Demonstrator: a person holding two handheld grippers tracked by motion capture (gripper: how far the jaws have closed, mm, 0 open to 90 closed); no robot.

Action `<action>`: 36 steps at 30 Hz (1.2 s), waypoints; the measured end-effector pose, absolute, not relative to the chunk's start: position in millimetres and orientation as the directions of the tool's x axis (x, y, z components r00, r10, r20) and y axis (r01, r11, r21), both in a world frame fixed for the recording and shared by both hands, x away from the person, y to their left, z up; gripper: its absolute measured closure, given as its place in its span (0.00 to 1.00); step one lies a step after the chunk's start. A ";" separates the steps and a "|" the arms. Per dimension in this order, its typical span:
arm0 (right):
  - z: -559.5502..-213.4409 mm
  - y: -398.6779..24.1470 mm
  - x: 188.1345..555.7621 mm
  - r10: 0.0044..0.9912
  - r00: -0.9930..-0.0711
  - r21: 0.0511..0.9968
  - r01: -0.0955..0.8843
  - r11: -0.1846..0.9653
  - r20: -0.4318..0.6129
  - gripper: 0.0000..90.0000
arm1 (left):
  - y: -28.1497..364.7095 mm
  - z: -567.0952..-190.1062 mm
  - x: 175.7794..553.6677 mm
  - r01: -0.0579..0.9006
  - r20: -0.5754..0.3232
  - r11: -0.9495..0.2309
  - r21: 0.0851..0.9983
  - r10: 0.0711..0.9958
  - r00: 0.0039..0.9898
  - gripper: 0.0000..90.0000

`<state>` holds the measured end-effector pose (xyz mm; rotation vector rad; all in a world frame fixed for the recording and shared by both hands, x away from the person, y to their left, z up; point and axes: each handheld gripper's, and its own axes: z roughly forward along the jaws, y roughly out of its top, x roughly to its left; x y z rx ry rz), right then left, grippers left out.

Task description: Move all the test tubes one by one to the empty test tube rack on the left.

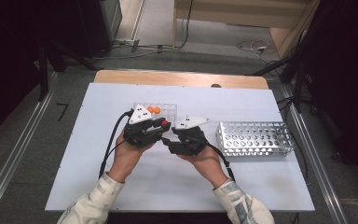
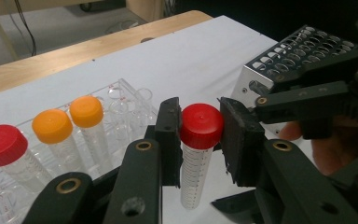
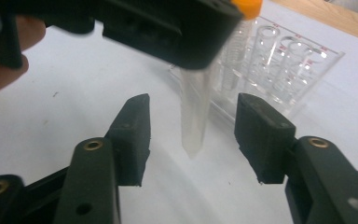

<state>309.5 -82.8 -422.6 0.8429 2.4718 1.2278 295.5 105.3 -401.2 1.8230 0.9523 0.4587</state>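
Observation:
A clear tube with a red cap (image 2: 202,125) hangs upright above the white table, and my left gripper (image 2: 198,130) is shut on that cap. In the high view the left gripper (image 1: 162,126) and the red cap (image 1: 165,123) sit just in front of the clear rack (image 1: 170,108). My right gripper (image 3: 193,122) is open, one jaw on each side of the tube's lower end (image 3: 194,126), with a gap on both sides. In the high view the right gripper (image 1: 168,141) lies close to the right of the left one.
The clear rack (image 2: 129,91) holds a red-capped tube (image 2: 2,144) and two orange-capped tubes (image 2: 52,126), with several empty holes. A perforated metal rack (image 1: 254,138) stands on the white board to the right. The wooden table edge (image 1: 182,78) runs along the back.

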 end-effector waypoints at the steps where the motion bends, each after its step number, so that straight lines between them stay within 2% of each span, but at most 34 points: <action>1: -422.6 -85.4 308.9 0.600 -0.800 0.791 0.388 0.473 0.034 0.45 | 106.5 -401.0 296.0 0.402 -0.102 -0.202 0.893 0.780 0.618 0.78; 5: -424.5 -98.4 306.2 0.604 -0.796 0.790 0.389 0.474 0.029 0.41 | 110.2 -399.4 296.5 0.402 -0.110 -0.185 0.897 0.786 0.608 0.78; 15: -431.8 -131.9 302.4 0.639 -0.768 0.797 0.412 0.441 0.045 0.41 | 111.7 -399.1 297.8 0.405 -0.109 -0.185 0.896 0.791 0.602 0.78; 36: -429.6 -155.8 299.8 0.667 -0.744 0.808 0.417 0.416 0.040 0.40 | 135.1 -386.6 300.9 0.397 -0.129 -0.127 0.909 0.820 0.558 0.78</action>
